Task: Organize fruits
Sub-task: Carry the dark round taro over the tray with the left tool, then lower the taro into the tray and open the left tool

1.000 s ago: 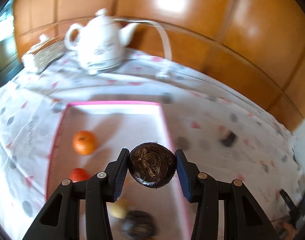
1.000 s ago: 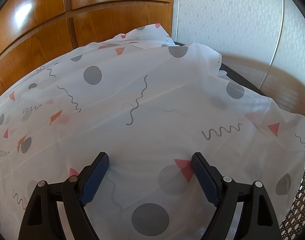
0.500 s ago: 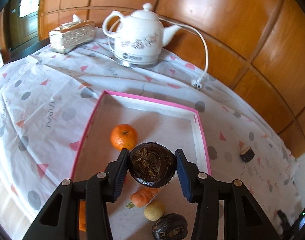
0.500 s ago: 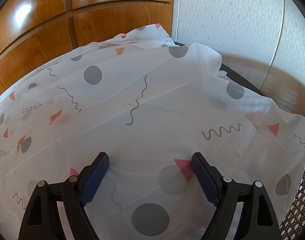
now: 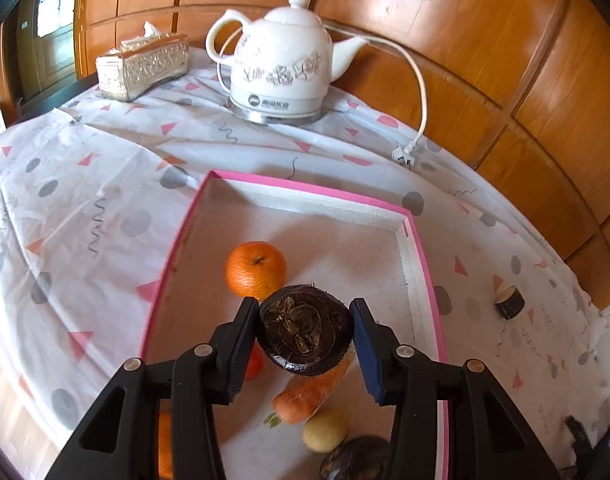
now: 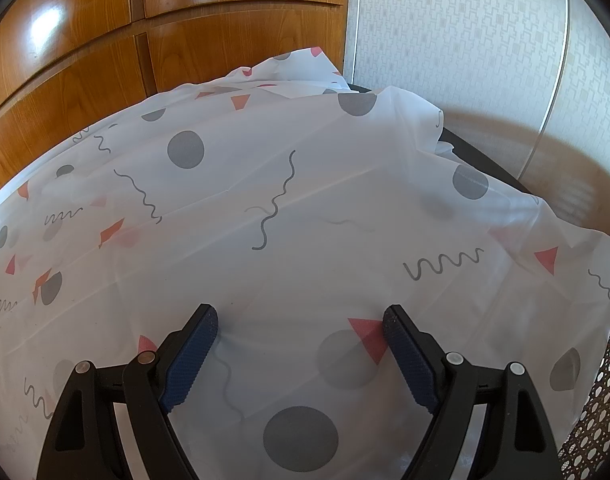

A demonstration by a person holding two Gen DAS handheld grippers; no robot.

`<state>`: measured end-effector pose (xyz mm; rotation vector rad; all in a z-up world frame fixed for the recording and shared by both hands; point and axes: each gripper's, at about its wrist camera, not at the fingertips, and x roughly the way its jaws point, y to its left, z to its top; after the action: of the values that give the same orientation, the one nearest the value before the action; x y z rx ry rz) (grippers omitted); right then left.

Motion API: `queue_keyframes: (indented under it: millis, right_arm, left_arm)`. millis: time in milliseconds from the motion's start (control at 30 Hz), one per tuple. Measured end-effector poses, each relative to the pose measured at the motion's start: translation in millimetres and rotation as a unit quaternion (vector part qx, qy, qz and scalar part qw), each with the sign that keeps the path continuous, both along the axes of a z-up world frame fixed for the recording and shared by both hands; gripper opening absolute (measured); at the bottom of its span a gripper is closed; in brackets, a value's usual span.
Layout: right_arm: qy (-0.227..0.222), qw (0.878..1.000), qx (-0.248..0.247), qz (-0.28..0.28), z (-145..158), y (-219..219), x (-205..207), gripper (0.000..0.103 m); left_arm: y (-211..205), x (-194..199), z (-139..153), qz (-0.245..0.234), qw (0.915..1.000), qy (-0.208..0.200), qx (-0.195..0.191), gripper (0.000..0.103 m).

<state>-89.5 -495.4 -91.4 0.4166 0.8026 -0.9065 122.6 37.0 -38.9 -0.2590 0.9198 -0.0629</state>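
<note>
- Left gripper (image 5: 305, 330) clamps a dark brown round fruit (image 5: 306, 329) between its blue pads, held above the pink-rimmed tray (image 5: 419, 240).
- Tray holds an orange (image 5: 255, 268), a carrot (image 5: 305, 398), a small yellow fruit (image 5: 325, 429), another dark fruit (image 5: 355, 458).
- Right gripper (image 6: 301, 322) gapes wide, nothing between the pads, over the patterned tablecloth (image 6: 305, 200).
- White kettle (image 5: 283, 68) and tissue box (image 5: 141, 66) stand beyond the tray.

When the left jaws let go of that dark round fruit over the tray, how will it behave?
The dark round fruit looks firm, keeping its shape between the pads. Being rounded, it will probably roll on the pink-rimmed tray, perhaps toward the orange.
</note>
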Motion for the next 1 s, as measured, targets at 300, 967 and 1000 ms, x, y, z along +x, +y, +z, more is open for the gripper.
queue_keyframes:
  millis: [300, 967, 1000]
  right_arm:
    - [0.001, 1.000, -0.001, 0.000, -0.3, -1.1, -0.6, 0.086]
    - [0.000, 1.000, -0.001, 0.001, -0.2, -1.4, -0.8, 0.086]
    - [0.000, 1.000, -0.001, 0.001, -0.2, -1.1, -0.3, 0.086]
  left_arm:
    - [-10.7, 16.1, -19.8, 0.000, 0.9996, 0.025, 0.011, 0.047]
    - [4.7, -27.3, 9.2, 0.024, 0.9996, -0.013, 0.008, 0.058]
    - [6.9, -31.4, 11.5, 0.026, 0.9995, -0.016, 0.007, 0.059]
